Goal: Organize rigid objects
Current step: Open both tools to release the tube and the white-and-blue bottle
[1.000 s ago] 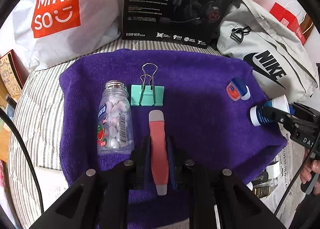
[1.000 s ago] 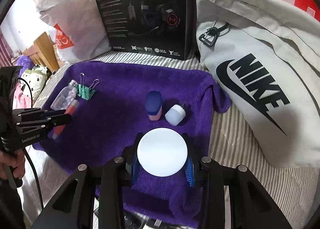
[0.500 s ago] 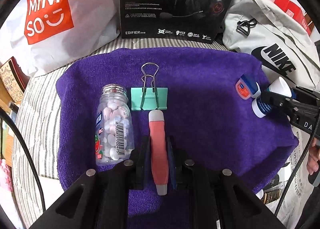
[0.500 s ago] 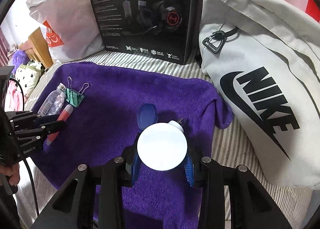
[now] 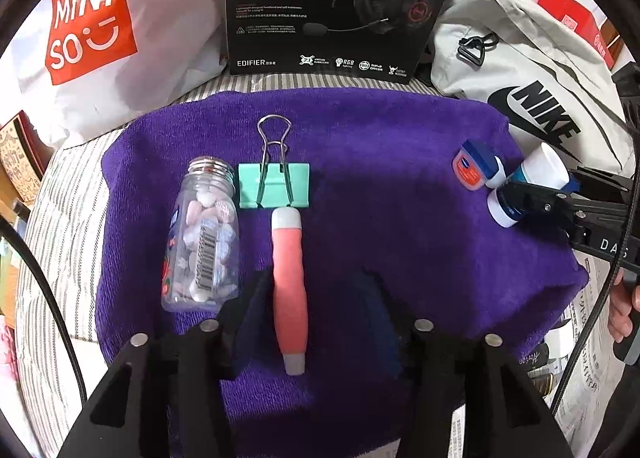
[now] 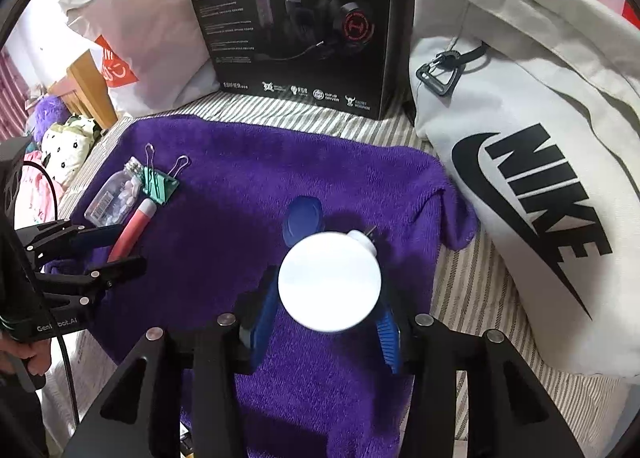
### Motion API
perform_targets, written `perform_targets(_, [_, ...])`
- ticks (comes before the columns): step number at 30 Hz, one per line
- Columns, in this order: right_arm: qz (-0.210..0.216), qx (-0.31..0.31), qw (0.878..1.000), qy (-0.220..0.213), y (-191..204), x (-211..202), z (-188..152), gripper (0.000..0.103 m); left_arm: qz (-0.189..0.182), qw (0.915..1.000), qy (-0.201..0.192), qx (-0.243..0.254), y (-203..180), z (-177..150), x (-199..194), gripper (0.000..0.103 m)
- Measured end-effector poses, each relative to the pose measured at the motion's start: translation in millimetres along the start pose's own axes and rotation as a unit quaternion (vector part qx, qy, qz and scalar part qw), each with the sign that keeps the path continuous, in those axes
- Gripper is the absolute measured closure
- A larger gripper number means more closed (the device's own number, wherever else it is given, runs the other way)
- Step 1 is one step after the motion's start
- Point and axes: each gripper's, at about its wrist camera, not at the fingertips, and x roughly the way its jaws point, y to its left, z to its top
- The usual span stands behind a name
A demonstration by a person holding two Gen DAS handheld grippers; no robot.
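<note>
Lying flat on a fuzzy purple towel (image 5: 400, 186), a smooth pink tube (image 5: 289, 290) with pale ends sits between the wide-spread fingers of the left gripper (image 5: 316, 322), which touch nothing. Just left of it is a clear plastic bottle (image 5: 202, 234) of pale tablets with a ribbed metal-look cap, and just beyond the tube's far end a mint-green binder clip (image 5: 274, 185) with wire handles lies flat.

At the towel's right edge the right gripper (image 6: 326, 322) has its blue ribbed pads on both sides of a round white-capped tube (image 6: 329, 285); whether they press it or have slackened I cannot tell. Next to it are a small blue-lidded jar (image 5: 472, 166) and a little white bottle (image 6: 362, 239).

Behind the towel stand a glossy black headset box (image 5: 340, 6), a crinkled white shopping bag (image 5: 100, 38) on the left and a soft grey cloth bag (image 6: 520, 162) on the right, all on striped bedding (image 6: 472, 290).

Only the left view shows the jar's orange label; in the right view the white cap hides much of the jar.
</note>
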Motion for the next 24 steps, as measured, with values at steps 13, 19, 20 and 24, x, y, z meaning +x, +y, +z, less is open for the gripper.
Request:
perform_targets(13, [-0.005,0.008,1.000,-0.009,1,-40,-33,0.052,-0.001,0.9998,-0.014,-0.012,-10,-17,-47,0.042])
perform_targets(19, [-0.004,0.021,0.999,-0.027,3,-75,-66,0.052,-0.010,0.9992,-0.035,-0.015,-16,-41,-80,0.039])
perform_targets(20, [-0.002,0.024,0.999,-0.029,3,-80,-73,0.051,-0.014,0.9991,-0.037,-0.018,-17,-45,-83,0.039])
perform_targets(24, [0.003,0.044,0.999,-0.030,1,-95,-106,0.049,-0.037,0.9985,-0.034,-0.021,-34,-63,-88,0.039])
